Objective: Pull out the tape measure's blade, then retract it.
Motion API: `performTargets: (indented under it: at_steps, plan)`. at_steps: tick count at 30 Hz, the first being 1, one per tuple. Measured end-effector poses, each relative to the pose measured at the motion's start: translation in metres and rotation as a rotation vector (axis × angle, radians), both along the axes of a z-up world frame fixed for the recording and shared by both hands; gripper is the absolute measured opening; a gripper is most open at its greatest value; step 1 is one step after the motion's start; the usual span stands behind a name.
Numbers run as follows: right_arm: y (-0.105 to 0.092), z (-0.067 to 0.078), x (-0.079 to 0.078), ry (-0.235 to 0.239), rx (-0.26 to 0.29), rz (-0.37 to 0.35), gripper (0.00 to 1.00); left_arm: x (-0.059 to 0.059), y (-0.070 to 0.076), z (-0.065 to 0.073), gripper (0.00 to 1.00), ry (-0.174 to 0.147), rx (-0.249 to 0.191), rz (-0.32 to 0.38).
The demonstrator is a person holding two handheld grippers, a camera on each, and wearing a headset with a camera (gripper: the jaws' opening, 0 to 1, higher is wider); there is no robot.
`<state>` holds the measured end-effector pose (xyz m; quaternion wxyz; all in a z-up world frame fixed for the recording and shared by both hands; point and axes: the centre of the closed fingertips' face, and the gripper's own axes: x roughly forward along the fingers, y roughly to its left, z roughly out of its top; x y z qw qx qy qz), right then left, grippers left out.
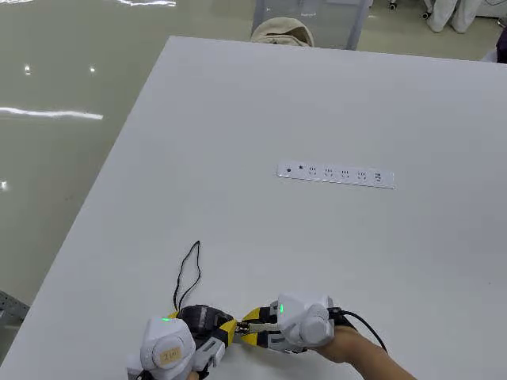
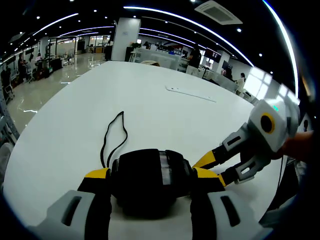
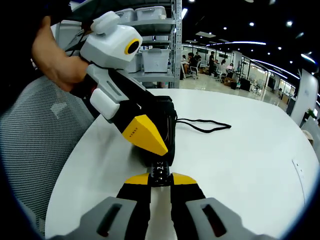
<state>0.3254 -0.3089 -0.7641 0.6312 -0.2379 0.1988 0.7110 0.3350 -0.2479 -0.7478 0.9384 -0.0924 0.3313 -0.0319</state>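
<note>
**A:** Progress on the tape?

**B:** Head view: I see the tape measure [image 1: 204, 318] near the front edge of the table [image 1: 317, 103]. Left gripper view: the left gripper [image 2: 150, 176] clamps its case from both sides. Right gripper view: the right gripper [image 3: 160, 180] is pinched narrow on the blade tip [image 3: 159, 172], just beside the case.

**A:** Pull begun?

**B:** I judge hardly; almost no blade is out. Pulling and retracting both remain.

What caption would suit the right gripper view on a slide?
Right gripper pinches the blade tip while the left gripper clamps the black tape measure on the white table.
</note>
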Motion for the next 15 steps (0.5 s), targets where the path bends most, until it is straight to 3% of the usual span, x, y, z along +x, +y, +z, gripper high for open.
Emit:
performTargets:
  at_steps: [15]
  plan:
    - [0.0061, -0.0014, -0.0006, -0.001, -0.001, 0.007, 0.13, 0.0, -0.0001, 0.0005, 0.61, 0.001, 0.0, -0.002]
